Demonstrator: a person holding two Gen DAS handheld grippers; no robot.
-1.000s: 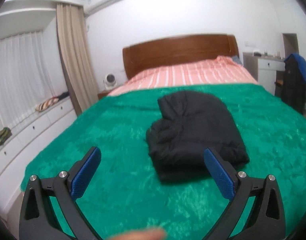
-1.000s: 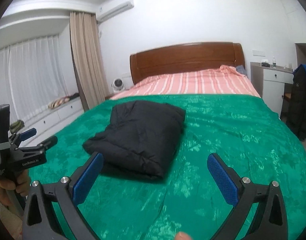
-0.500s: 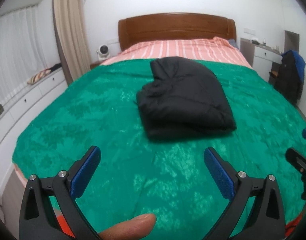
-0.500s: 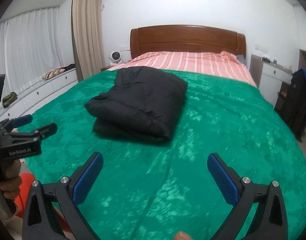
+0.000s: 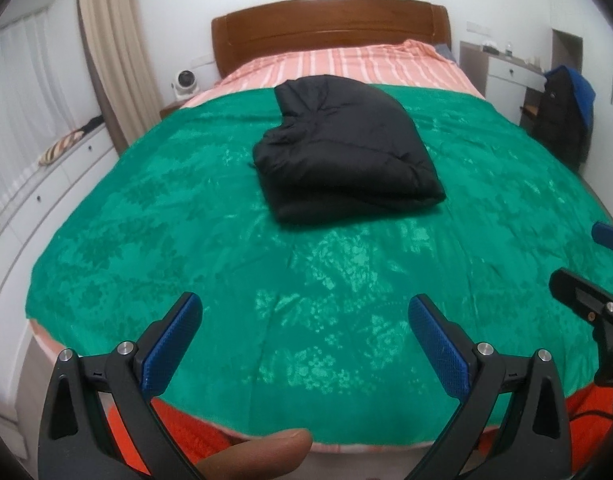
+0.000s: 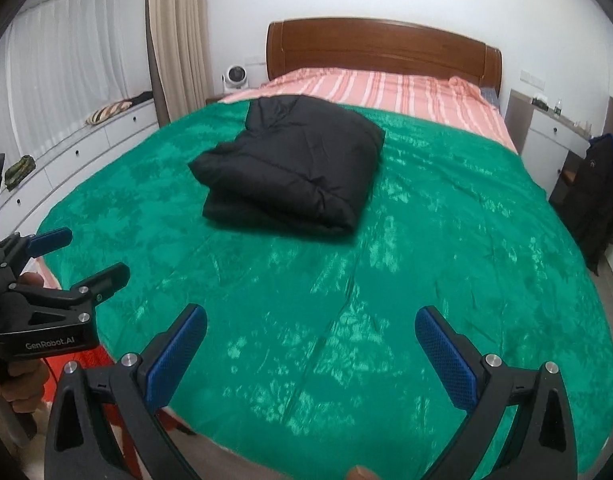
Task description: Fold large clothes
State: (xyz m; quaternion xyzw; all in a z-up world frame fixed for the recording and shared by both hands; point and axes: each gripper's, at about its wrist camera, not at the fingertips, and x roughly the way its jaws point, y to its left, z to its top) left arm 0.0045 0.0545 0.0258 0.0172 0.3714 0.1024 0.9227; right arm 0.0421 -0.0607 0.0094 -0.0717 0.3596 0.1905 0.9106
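A black puffy jacket point(image 5: 346, 152) lies folded into a thick bundle on the green blanket point(image 5: 226, 264) that covers the bed. It also shows in the right wrist view point(image 6: 290, 168). My left gripper point(image 5: 306, 340) is open and empty, held over the foot of the bed, well short of the jacket. My right gripper point(image 6: 310, 352) is open and empty, also back at the foot of the bed. The left gripper shows at the left edge of the right wrist view point(image 6: 78, 256), and the right gripper at the right edge of the left wrist view point(image 5: 586, 264).
A wooden headboard point(image 5: 330, 24) and a pink striped sheet point(image 5: 346, 64) lie beyond the blanket. White drawers point(image 6: 66, 152) run along the left wall. A dark coat hangs on a chair point(image 6: 598, 196) at the right, beside a white desk point(image 5: 514, 72).
Both grippers have pulled back from the folded jacket toward the foot of the bed and tilted down. The jacket has not moved. Both stay open.
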